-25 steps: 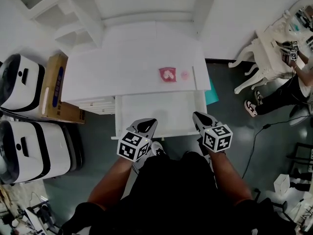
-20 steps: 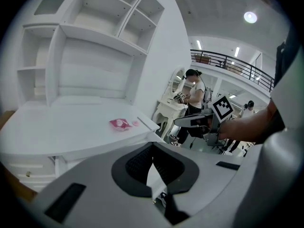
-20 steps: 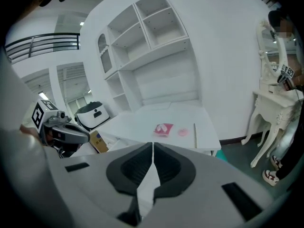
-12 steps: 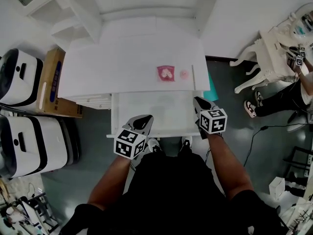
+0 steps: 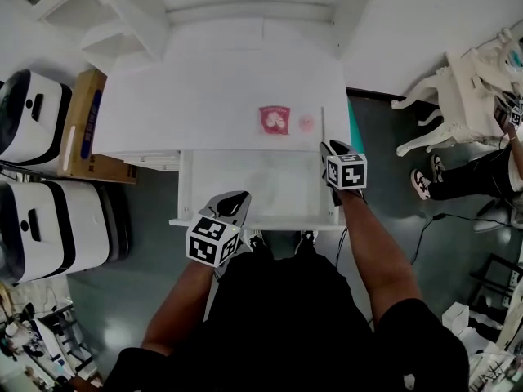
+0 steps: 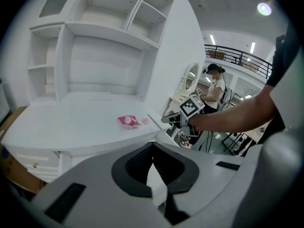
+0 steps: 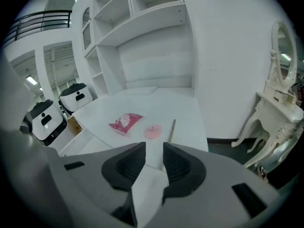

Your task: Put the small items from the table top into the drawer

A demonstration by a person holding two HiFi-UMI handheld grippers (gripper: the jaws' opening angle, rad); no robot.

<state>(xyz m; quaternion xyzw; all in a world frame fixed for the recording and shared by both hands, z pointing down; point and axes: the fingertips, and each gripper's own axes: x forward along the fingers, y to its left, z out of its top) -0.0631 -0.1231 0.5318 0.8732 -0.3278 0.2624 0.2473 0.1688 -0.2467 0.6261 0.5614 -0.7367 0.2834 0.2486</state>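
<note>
Currently: right tongs [image 5: 330, 148] slightly parted, empty, near pink disc [image 5: 306, 123]; left tongs [image 5: 234, 202] closed, empty, over open drawer [image 5: 253, 188]. Probably best: widen the right tongs, then descend squarely.

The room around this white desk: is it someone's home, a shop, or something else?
Probably a big hall or lab staged as a bedroom, not a home: beyond the white desk runs a railed upper walkway with strip lights, and two bulky white machines stand beside the desk.
</note>
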